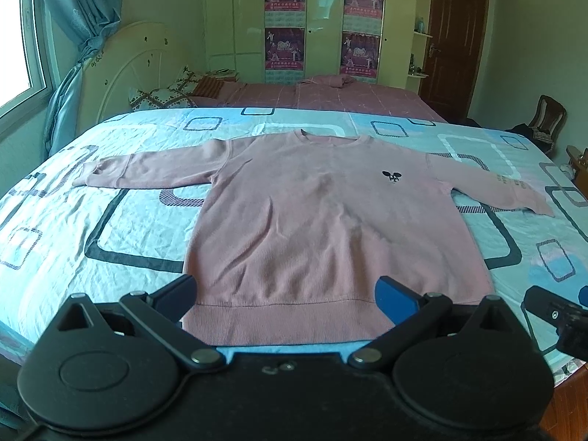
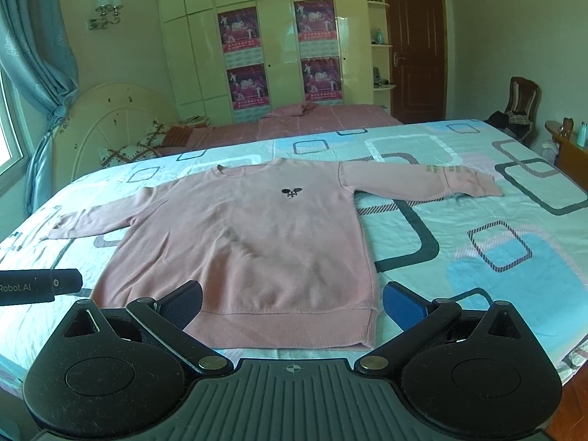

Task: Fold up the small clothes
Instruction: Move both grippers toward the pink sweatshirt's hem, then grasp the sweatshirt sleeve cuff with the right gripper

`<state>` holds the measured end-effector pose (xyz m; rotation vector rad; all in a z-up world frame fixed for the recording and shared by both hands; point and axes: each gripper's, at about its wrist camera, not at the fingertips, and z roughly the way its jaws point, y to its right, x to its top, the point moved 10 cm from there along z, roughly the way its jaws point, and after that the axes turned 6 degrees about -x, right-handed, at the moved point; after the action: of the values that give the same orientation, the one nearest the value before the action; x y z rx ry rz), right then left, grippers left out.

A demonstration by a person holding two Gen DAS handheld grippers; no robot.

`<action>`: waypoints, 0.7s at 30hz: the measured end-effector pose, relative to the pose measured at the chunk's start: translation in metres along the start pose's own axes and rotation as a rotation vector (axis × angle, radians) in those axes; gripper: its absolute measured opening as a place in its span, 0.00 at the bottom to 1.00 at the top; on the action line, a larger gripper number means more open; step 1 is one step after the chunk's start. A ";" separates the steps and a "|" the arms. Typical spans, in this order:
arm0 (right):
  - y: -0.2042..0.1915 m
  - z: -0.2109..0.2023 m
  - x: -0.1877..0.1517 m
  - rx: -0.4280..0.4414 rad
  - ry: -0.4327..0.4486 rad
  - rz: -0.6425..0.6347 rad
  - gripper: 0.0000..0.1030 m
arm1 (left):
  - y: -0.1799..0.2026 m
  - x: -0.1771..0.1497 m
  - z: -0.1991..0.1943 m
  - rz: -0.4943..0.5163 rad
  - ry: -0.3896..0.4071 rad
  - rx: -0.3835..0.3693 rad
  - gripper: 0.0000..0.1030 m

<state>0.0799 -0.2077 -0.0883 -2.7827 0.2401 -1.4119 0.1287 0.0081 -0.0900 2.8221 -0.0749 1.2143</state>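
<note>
A pink long-sleeved sweatshirt (image 1: 312, 220) lies flat, front up, on the blue patterned bedsheet (image 1: 92, 220), both sleeves spread out sideways, hem toward me. It also shows in the right wrist view (image 2: 250, 242). My left gripper (image 1: 288, 294) is open, its jaws wide apart just above the hem. My right gripper (image 2: 292, 303) is open too, hovering over the hem's right part. Neither holds anything. The right gripper's tip shows at the right edge of the left wrist view (image 1: 555, 316). The left gripper's body shows at the left edge of the right wrist view (image 2: 40, 284).
A second bed with a pink cover (image 1: 330, 95) lies beyond. A white headboard (image 1: 125, 66) and pillows stand at the left. A wardrobe with posters (image 2: 279, 55), a brown door (image 2: 415, 51) and a chair (image 2: 522, 106) are behind. The bed's front edge is just below the hem.
</note>
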 end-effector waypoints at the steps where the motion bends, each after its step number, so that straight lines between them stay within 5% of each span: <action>1: 0.002 0.005 0.001 -0.005 -0.004 0.007 1.00 | -0.002 0.003 0.004 0.016 0.004 0.015 0.99; 21: 0.022 0.113 0.051 -0.148 -0.045 0.131 1.00 | -0.025 0.085 0.121 0.028 0.016 -0.079 0.99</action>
<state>0.1971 -0.2431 -0.1163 -2.8481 0.5359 -1.3530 0.2765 0.0216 -0.1125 2.7528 -0.1580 1.2110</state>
